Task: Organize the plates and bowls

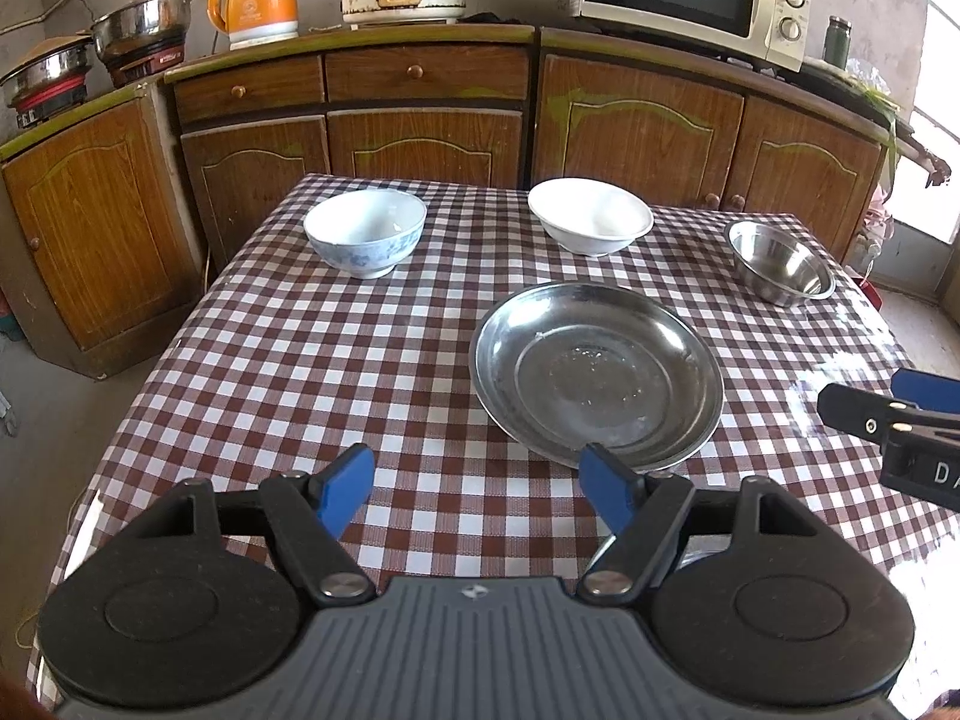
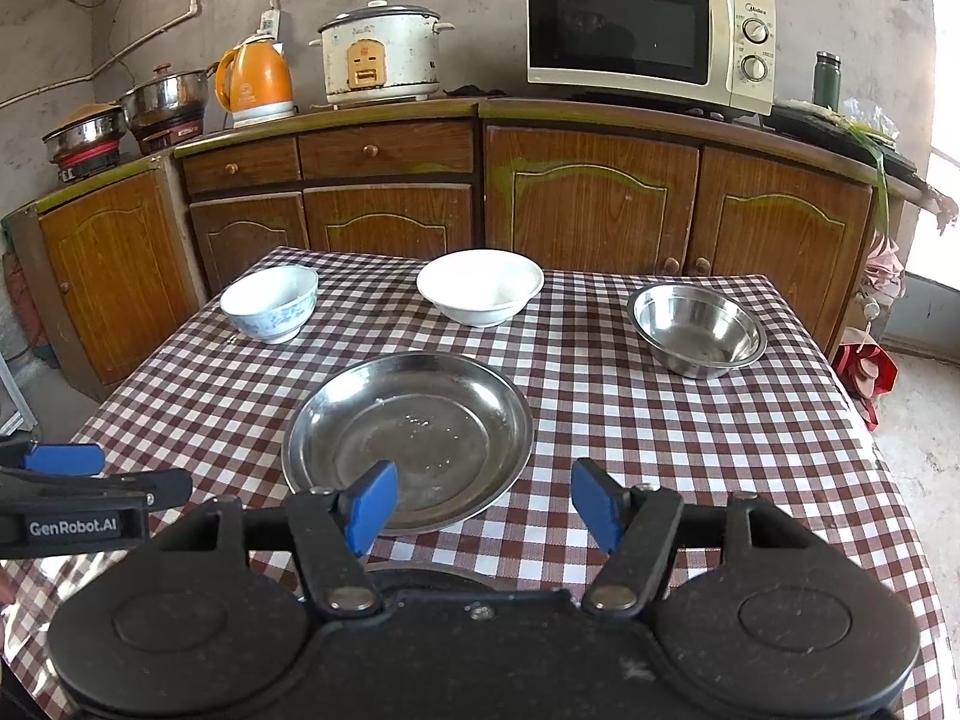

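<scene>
A wide steel plate [image 1: 597, 375] [image 2: 408, 438] lies mid-table on the checked cloth. Behind it stand a blue-patterned bowl [image 1: 366, 234] [image 2: 270, 303] at the left, a white bowl [image 1: 591, 216] [image 2: 480, 288] in the middle and a small steel bowl [image 1: 780, 264] [image 2: 696, 330] at the right. My left gripper [image 1: 483, 489] hovers open near the plate's front-left rim with nothing between its blue pads. My right gripper [image 2: 483, 507] is open too, empty, over the plate's front-right rim. Each gripper shows at the edge of the other's view: the right gripper [image 1: 894, 405], the left gripper [image 2: 90, 480].
The table [image 1: 270, 372] [image 2: 690, 438] stands before wooden cabinets [image 1: 420, 138] [image 2: 594, 204]. On the counter are a microwave [image 2: 648, 36], a rice cooker [image 2: 378, 54], an orange kettle [image 2: 255, 84] and steel pots [image 2: 165, 99]. Bare checked cloth lies left of the plate.
</scene>
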### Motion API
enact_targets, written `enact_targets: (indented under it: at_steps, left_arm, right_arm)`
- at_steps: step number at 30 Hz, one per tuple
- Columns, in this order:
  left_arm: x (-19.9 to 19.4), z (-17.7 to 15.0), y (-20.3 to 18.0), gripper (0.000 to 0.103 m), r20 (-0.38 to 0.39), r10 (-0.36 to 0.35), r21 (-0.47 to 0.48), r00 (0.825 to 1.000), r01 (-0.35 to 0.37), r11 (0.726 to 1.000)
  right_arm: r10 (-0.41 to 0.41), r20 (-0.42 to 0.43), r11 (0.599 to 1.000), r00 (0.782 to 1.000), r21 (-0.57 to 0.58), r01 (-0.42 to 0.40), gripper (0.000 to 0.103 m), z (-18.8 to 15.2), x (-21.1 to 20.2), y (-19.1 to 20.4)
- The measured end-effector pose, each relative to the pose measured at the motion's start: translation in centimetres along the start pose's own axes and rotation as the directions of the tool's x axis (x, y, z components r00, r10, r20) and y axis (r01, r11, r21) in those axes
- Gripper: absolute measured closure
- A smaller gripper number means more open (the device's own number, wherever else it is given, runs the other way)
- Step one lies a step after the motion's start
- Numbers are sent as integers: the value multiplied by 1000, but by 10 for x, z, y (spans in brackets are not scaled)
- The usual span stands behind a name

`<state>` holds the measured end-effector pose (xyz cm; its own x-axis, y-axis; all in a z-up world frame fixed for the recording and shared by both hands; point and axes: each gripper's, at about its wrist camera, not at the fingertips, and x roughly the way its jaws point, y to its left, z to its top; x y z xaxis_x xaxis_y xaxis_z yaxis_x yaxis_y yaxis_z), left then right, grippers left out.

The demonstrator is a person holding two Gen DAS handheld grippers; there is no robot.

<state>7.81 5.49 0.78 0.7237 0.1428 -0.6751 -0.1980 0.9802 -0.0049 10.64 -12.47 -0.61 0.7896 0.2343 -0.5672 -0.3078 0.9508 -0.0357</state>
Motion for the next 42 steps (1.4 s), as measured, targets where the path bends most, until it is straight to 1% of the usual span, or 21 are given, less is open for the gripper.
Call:
enact_targets:
  at_steps: [23,42]
  left_arm:
    - [20,10,3,25,-12,20,1,1000,-20,1000]
    - [35,16,5,25,-19,25,4,1000,-25,1000]
  right_arm:
    - [-11,-15,1000,1000,14,12,25,2,24,-11]
    - [-13,-32,1000,999,14,13,25,6,45,-9]
